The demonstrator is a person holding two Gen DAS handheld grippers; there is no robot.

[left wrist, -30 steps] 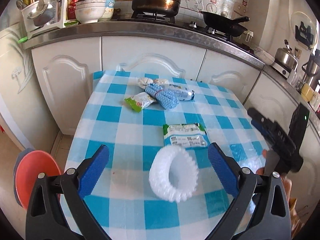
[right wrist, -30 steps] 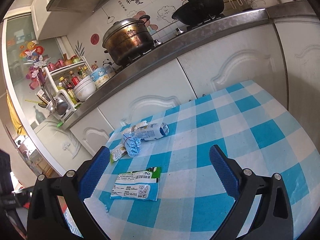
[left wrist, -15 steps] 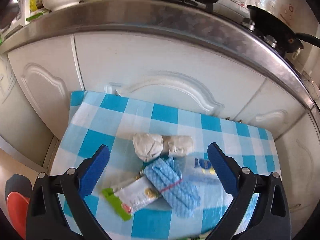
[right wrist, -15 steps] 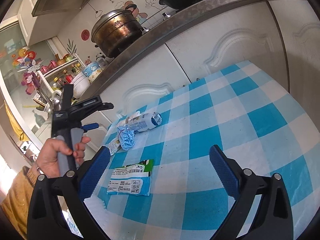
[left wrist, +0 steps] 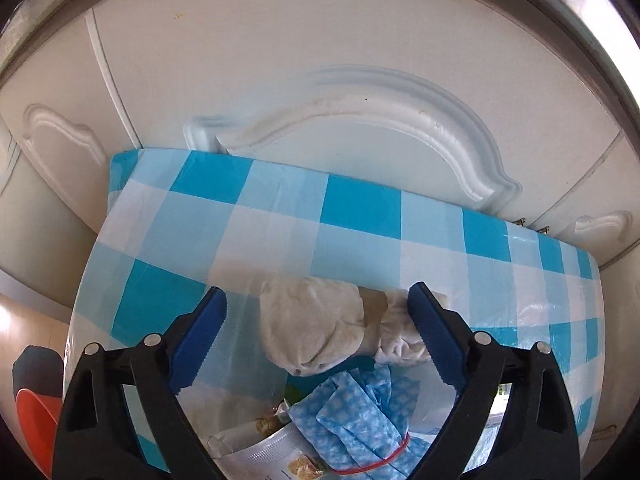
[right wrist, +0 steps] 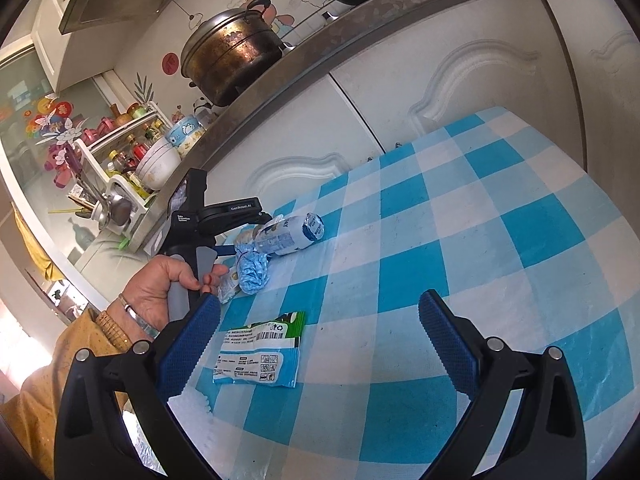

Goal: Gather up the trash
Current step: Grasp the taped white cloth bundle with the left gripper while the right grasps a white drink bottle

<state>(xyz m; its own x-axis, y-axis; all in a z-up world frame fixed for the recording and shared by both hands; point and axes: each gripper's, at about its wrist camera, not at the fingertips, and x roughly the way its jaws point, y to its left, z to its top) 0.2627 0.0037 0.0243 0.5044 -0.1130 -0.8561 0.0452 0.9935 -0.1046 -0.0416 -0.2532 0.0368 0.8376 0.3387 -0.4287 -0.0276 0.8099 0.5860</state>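
At the far left edge of the checked tablecloth [left wrist: 360, 208], the left gripper [left wrist: 320, 340] points steeply down with its jaws closing around a crumpled off-white wad of paper [left wrist: 320, 328]; the pads stand either side of it, not yet pressing. Just nearer lie a blue patterned cloth bundle [left wrist: 360, 420], a snack packet [left wrist: 280, 452] and a plastic bottle [right wrist: 292, 234]. Further right, a blue-and-white wrapper [right wrist: 260, 350] lies flat. The right gripper [right wrist: 320, 348] hangs over the cloth, jaws wide and empty.
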